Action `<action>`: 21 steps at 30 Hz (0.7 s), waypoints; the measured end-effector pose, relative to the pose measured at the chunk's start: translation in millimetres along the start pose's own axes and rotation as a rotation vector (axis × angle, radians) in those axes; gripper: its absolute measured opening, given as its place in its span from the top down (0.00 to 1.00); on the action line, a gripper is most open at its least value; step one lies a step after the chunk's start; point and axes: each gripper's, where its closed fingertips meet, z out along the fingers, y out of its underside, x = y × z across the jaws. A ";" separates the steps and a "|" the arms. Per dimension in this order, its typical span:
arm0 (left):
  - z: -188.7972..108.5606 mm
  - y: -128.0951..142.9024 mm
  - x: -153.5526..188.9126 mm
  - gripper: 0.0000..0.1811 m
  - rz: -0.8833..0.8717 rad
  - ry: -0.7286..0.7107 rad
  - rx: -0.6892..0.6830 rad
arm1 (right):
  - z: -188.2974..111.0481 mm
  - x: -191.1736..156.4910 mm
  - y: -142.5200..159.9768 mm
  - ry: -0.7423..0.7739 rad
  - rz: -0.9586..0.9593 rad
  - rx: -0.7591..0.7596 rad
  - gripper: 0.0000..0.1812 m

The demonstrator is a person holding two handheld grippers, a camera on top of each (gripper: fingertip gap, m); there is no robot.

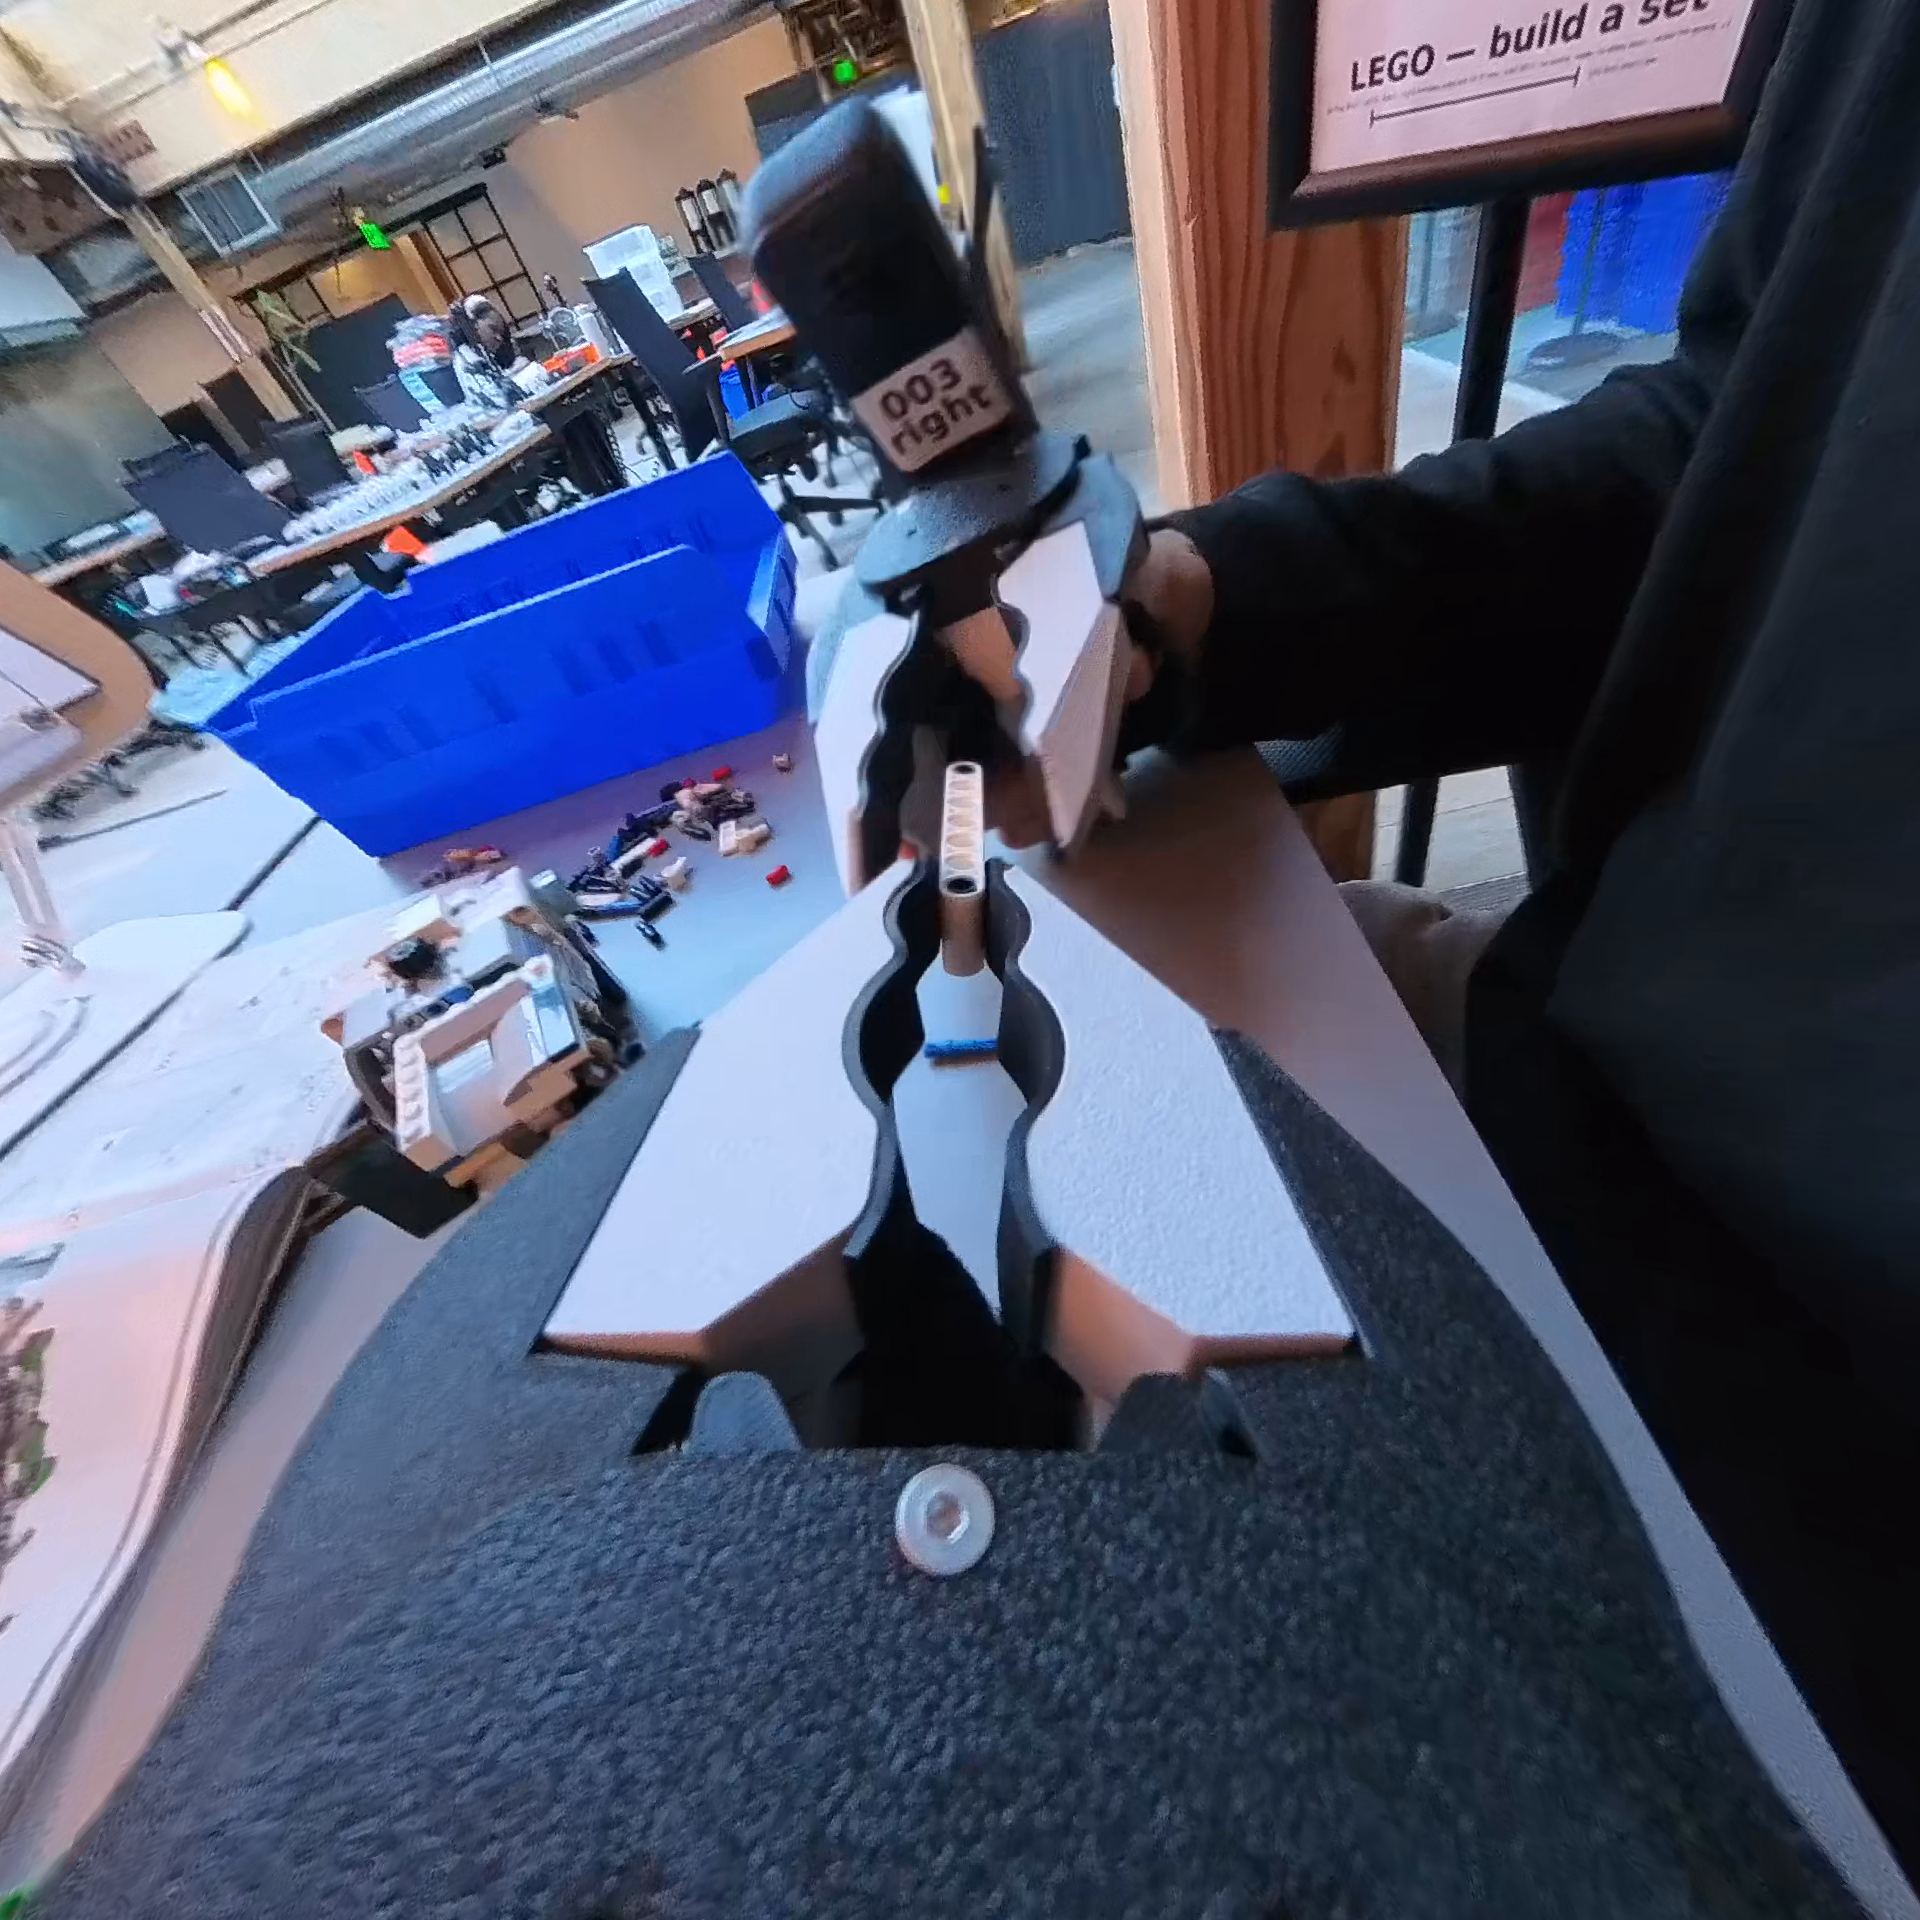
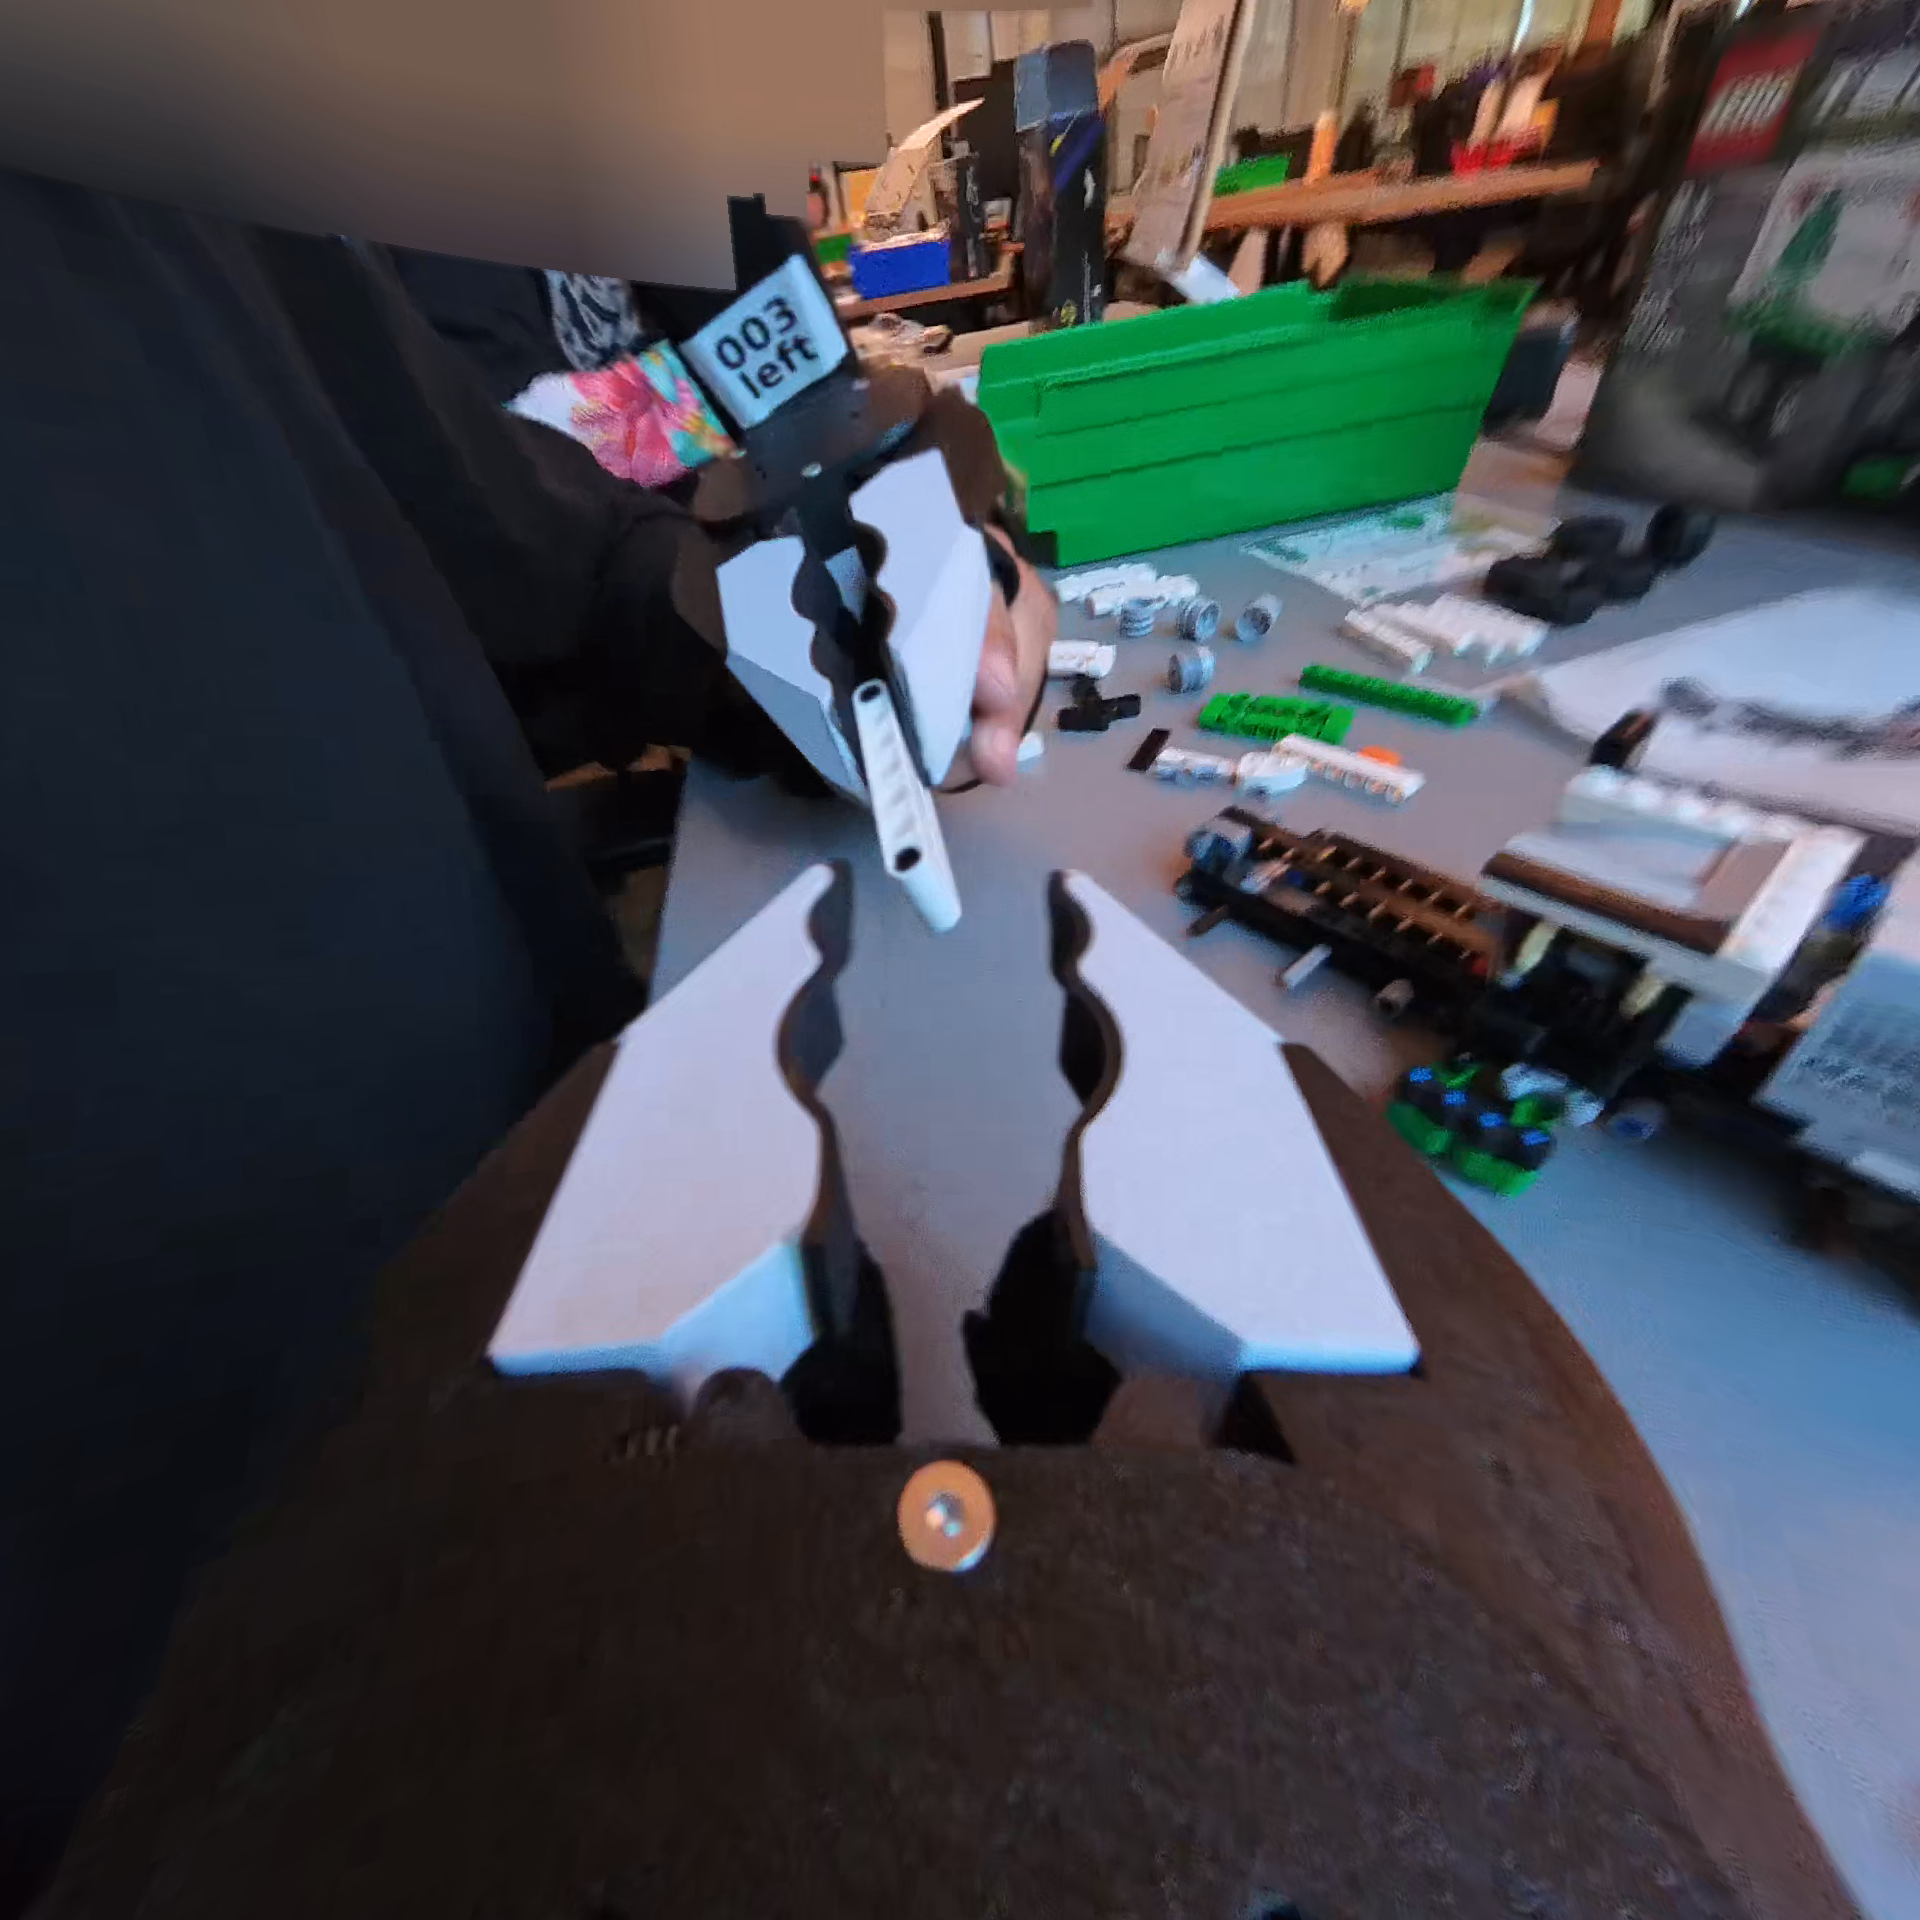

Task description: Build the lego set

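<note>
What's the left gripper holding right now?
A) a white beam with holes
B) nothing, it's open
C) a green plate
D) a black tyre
A: the left gripper is shut on the white beam with holes, which sticks out past its fingertips toward the open right gripper.

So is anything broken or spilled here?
Nothing looks broken. Loose pieces lie scattered on the table, normal for building. The left tool pinches a white beam; the right tool is open.

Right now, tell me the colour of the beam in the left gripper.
White beam, clearest in the right wrist view.
</note>
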 end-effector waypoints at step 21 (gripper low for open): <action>-7.7 -27.9 3.5 0.97 0.186 -0.104 0.120 | 5.3 -27.2 -34.9 -0.528 0.761 0.220 0.91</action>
